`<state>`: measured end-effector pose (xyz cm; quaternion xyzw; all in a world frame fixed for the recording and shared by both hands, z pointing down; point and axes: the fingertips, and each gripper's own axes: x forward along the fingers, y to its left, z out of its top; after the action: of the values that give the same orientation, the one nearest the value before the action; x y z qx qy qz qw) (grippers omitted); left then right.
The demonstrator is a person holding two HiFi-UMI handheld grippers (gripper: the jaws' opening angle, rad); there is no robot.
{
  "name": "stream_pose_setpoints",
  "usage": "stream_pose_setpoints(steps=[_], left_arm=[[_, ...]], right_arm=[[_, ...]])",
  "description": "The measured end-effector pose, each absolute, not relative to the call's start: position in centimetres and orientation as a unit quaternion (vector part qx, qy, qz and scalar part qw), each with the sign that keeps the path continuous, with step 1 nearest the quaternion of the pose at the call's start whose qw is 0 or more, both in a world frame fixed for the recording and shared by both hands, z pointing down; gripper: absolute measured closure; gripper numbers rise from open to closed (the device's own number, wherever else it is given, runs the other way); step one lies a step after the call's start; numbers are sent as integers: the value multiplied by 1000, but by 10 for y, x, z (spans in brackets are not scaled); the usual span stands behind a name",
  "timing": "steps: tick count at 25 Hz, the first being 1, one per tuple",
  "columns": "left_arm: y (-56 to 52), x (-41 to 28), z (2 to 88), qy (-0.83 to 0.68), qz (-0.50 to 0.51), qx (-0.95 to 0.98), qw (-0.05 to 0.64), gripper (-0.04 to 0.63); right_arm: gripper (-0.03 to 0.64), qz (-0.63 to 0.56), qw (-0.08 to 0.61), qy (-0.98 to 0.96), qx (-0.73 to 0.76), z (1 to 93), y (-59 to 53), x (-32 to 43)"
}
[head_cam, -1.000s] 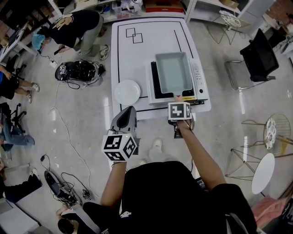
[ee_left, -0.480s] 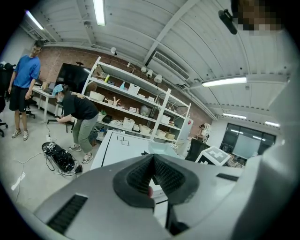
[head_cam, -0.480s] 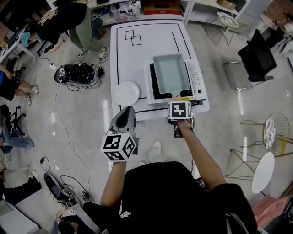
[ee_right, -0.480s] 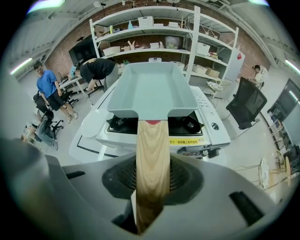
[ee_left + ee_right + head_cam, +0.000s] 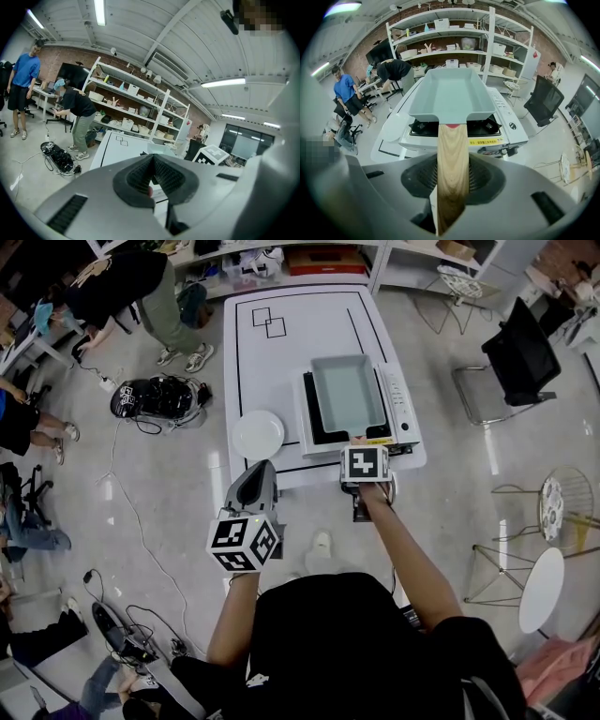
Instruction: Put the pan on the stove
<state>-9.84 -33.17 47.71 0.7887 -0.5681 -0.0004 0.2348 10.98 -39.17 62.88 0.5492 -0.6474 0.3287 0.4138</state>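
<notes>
Table (image 5: 281, 343): white, upper centre of head view.
Stove (image 5: 401, 409): at table's right edge.
Pan (image 5: 347, 392): resting on stove; placement looks done.
Handle (image 5: 452, 154): wooden, between right jaws.
Right gripper (image 5: 452, 176): just been opening, grip loosened; release under way.
Left gripper (image 5: 151, 180): closed, empty, lower left.

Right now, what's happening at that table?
The grey pan sits on the stove. The right gripper has the pan's wooden handle between its jaws, which have just been opening, so it looks released. The left gripper is shut and empty, near the table's front edge.
</notes>
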Motion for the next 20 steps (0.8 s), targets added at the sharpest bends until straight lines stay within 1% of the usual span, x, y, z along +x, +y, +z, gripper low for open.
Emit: stream_pose_setpoints(steps=[12, 20], left_arm=[[-322, -107, 470, -571, -8, 788, 230, 588], [-314, -107, 464, -569, -11, 791, 225, 588]], right_arm=[[476, 335, 389, -644, 567, 614, -393, 108], [472, 305, 374, -648, 589, 589, -398, 114]])
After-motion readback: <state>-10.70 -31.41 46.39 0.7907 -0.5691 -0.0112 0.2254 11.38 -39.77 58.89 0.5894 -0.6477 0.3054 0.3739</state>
